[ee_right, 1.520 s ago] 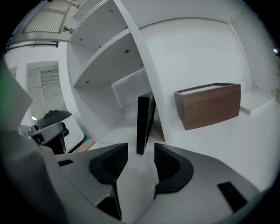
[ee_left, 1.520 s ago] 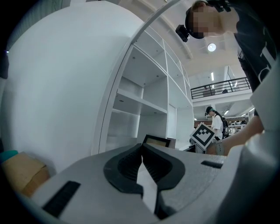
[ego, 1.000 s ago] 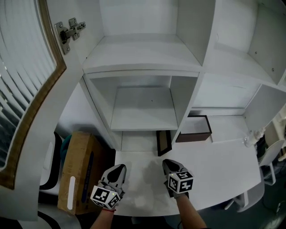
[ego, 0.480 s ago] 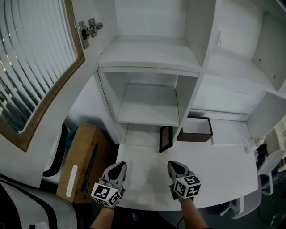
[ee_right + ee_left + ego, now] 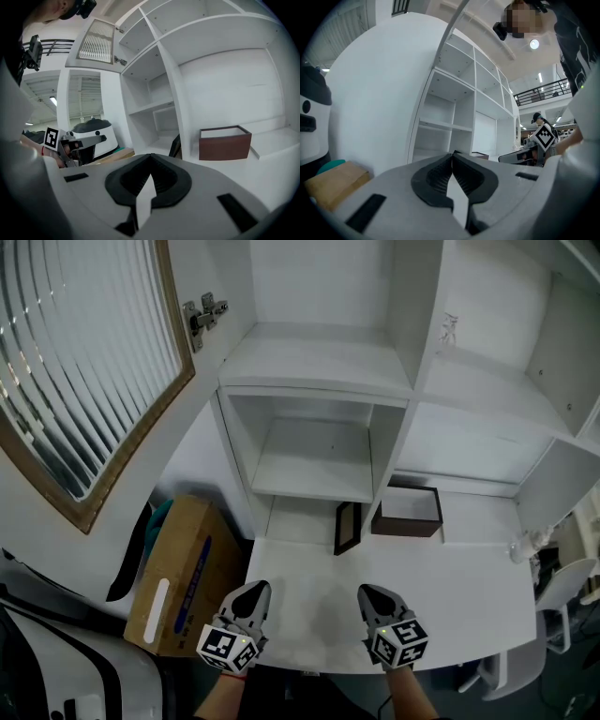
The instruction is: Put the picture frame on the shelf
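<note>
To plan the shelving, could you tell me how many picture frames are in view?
1: the picture frame stands on edge beside the shelf divider, left of the brown box. No other shows, though one could be hidden.

grey left tool (image 5: 253,589), right tool (image 5: 371,592): black ribbed pads (image 5: 433,178), square-marker cubes (image 5: 228,649)

A: Head view?
B: High up, facing steeply down at tabletop (image 5: 469,587) and shelf (image 5: 319,362). Left gripper (image 5: 251,590) and right gripper (image 5: 374,592) sit at the bottom edge.
A: Gripper views?
B: Low, close over their own jaws, facing the shelf. Each catches the other gripper off to one side. All three share shelf and box (image 5: 408,512).
</note>
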`<move>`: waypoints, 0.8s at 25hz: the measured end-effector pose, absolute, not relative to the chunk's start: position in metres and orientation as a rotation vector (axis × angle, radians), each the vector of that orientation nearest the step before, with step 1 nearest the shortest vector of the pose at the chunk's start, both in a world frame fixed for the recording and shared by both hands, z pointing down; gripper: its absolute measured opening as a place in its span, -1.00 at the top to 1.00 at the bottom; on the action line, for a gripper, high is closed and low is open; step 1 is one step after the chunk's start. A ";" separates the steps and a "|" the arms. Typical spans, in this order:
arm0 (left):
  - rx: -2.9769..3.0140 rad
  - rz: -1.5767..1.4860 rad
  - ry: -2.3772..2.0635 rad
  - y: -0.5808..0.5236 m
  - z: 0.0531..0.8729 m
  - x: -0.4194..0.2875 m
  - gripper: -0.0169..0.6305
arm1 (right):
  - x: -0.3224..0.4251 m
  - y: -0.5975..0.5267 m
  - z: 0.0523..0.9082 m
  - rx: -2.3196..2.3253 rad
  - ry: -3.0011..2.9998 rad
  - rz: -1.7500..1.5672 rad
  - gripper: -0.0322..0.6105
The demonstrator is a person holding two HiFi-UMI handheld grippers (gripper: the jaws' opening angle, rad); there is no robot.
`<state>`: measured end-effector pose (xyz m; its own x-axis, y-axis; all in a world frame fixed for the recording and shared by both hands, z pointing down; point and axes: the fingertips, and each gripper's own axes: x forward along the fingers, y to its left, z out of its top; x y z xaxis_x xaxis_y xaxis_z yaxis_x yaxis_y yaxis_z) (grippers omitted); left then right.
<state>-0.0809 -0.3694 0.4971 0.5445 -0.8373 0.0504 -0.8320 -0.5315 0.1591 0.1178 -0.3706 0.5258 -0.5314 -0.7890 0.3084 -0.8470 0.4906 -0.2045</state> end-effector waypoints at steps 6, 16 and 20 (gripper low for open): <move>2.598 -0.056 -1.422 -0.361 0.493 -0.081 0.91 | 0.122 -0.357 0.520 1.420 -2.569 0.486 0.89; 2.644 -0.023 -1.390 -0.347 0.489 -0.077 0.91 | 0.119 -0.336 0.513 1.424 -2.594 0.448 0.89; 2.647 -0.012 -1.400 -0.335 0.484 -0.085 0.91 | 0.117 -0.321 0.509 1.428 -2.593 0.457 0.89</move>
<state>-0.0855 -0.3350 0.4838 0.5652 -0.8227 0.0614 -0.8215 -0.5544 0.1333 0.1171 -0.3214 0.5092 -0.5370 -0.7990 0.2706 -0.8434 0.5014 -0.1932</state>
